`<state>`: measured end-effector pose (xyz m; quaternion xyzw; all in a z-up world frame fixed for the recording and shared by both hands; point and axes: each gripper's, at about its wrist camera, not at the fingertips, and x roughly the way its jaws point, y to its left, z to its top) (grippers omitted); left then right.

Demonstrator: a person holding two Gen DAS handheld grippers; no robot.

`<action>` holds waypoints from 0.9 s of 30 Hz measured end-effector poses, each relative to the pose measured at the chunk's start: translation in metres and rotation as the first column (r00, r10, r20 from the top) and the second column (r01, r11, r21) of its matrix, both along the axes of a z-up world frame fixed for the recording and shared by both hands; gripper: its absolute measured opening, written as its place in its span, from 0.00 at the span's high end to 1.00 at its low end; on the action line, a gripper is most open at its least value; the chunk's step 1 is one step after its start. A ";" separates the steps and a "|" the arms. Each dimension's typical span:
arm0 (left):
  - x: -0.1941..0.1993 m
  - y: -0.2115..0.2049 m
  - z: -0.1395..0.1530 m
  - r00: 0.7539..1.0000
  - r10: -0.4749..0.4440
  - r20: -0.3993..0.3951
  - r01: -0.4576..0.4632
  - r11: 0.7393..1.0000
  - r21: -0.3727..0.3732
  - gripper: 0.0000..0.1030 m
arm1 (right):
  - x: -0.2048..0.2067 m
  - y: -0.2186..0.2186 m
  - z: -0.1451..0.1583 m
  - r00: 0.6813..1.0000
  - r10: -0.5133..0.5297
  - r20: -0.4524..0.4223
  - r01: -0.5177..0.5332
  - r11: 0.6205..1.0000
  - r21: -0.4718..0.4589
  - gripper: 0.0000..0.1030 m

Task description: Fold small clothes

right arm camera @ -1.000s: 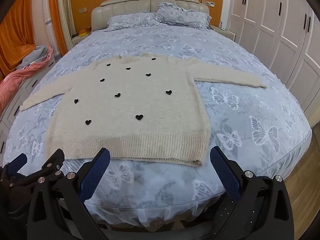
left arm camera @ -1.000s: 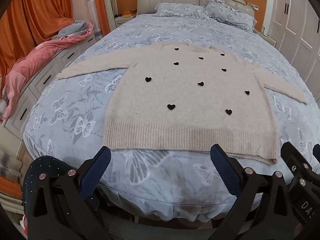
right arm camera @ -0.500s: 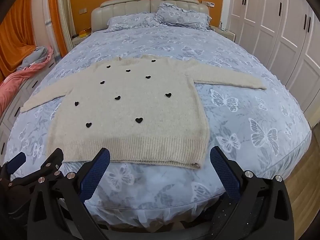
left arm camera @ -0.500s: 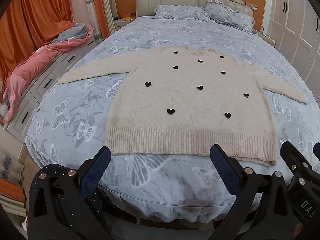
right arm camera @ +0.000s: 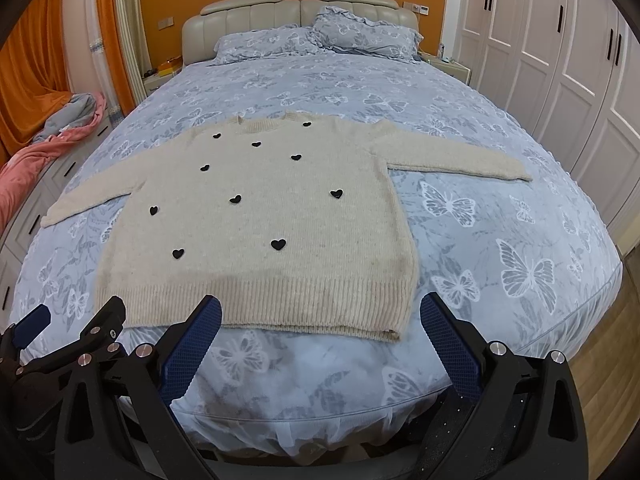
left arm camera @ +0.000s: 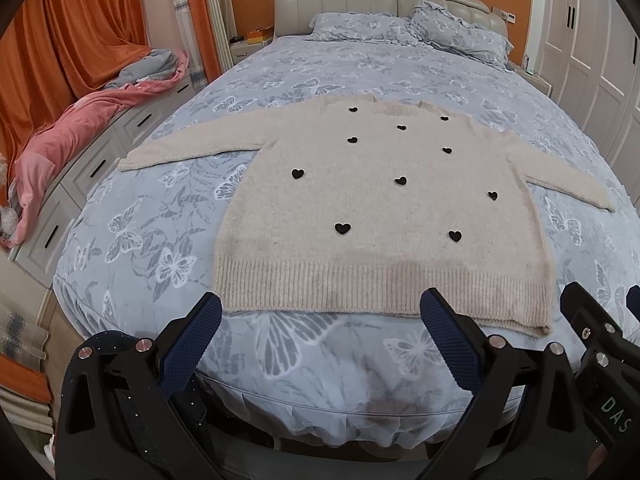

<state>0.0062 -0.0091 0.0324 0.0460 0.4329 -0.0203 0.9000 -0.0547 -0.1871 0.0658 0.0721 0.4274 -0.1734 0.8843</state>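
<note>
Sweater (left arm camera: 380, 216) lies flat on bed (left arm camera: 320, 76), unfolded. My left gripper (left arm camera: 320, 320) and right gripper (right arm camera: 320, 320) hang spread, empty. Next: I take a sleeve.

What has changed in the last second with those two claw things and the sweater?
Both grippers, left gripper and right gripper, have eased forward towards the bed, so the sweater sits a little lower and nearer in each view. Nothing was grasped. The sweater stayed flat, sleeves spread, and both grippers stayed open.
</note>
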 end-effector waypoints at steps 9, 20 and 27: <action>0.002 -0.004 0.004 1.000 -0.006 0.009 0.006 1.000 0.014 0.06 | 0.000 0.000 0.000 1.000 -0.001 0.000 0.001 1.000 0.001 0.05; -0.001 -0.003 0.006 1.000 -0.005 0.018 0.004 1.000 0.023 0.06 | 0.003 -0.003 0.008 1.000 -0.009 0.003 0.009 1.000 0.014 0.05; -0.001 -0.003 0.006 1.000 -0.005 0.019 0.004 1.000 0.025 0.06 | 0.005 -0.005 0.010 1.000 -0.010 0.003 0.010 1.000 0.013 0.05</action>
